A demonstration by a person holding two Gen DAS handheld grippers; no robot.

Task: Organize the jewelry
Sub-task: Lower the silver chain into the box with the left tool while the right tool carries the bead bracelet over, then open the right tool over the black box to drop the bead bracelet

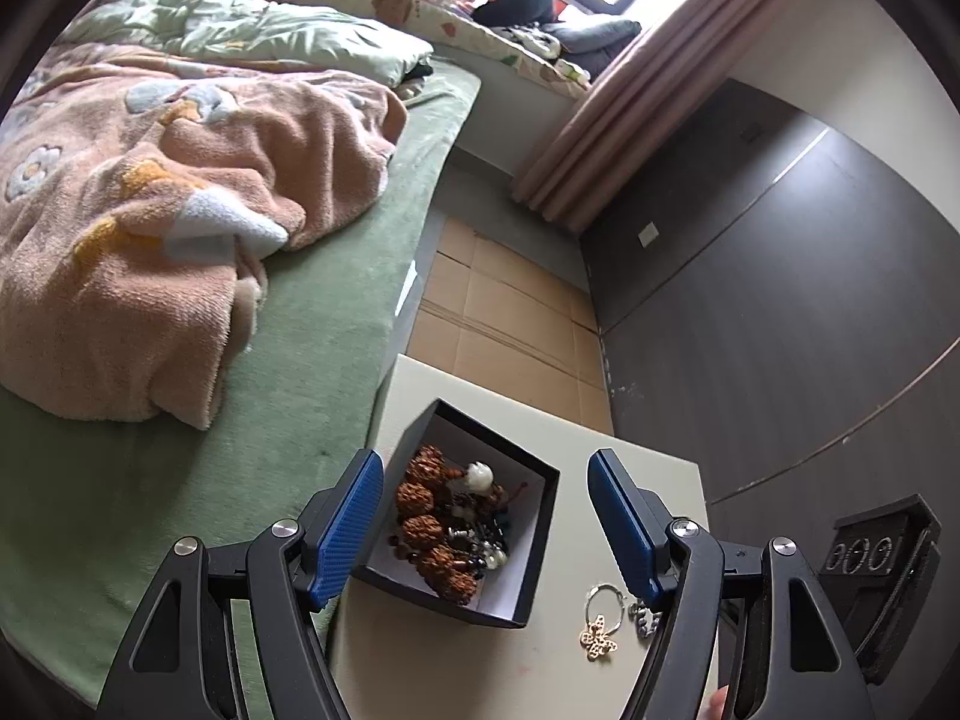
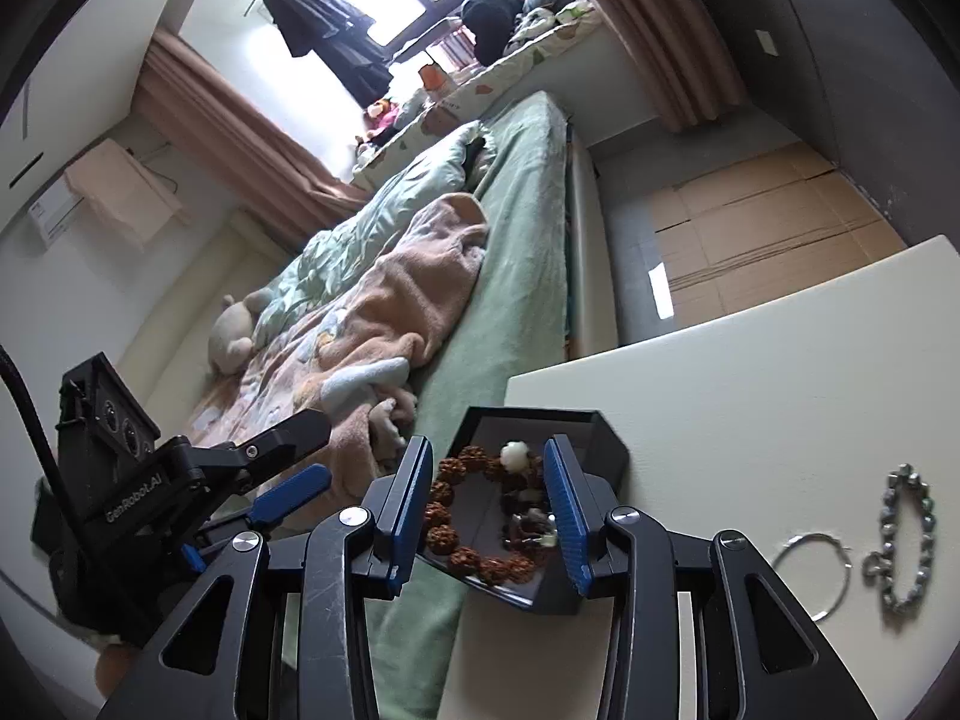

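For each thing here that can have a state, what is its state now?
Black box: open, no lid on, beads inside.
Hoop ring with butterfly charm: outside the box, on the table.
Silver chain bracelet: outside, on the table.
Left hand-held gripper: open, empty.
Right hand-held gripper: open, empty.

**Box on the surface beside the bed**

The open black square cardboard box (image 1: 543, 504) sits on the cream rectangular surface (image 1: 510, 672), holding the brown knobbly bead bracelet (image 1: 423, 501). Right of the box lie the thin silver hoop ring (image 2: 816, 573) and the silver chain-link bracelet (image 2: 909, 546), side by side. The green-sheeted bed (image 1: 336, 360) runs along the surface's left edge.
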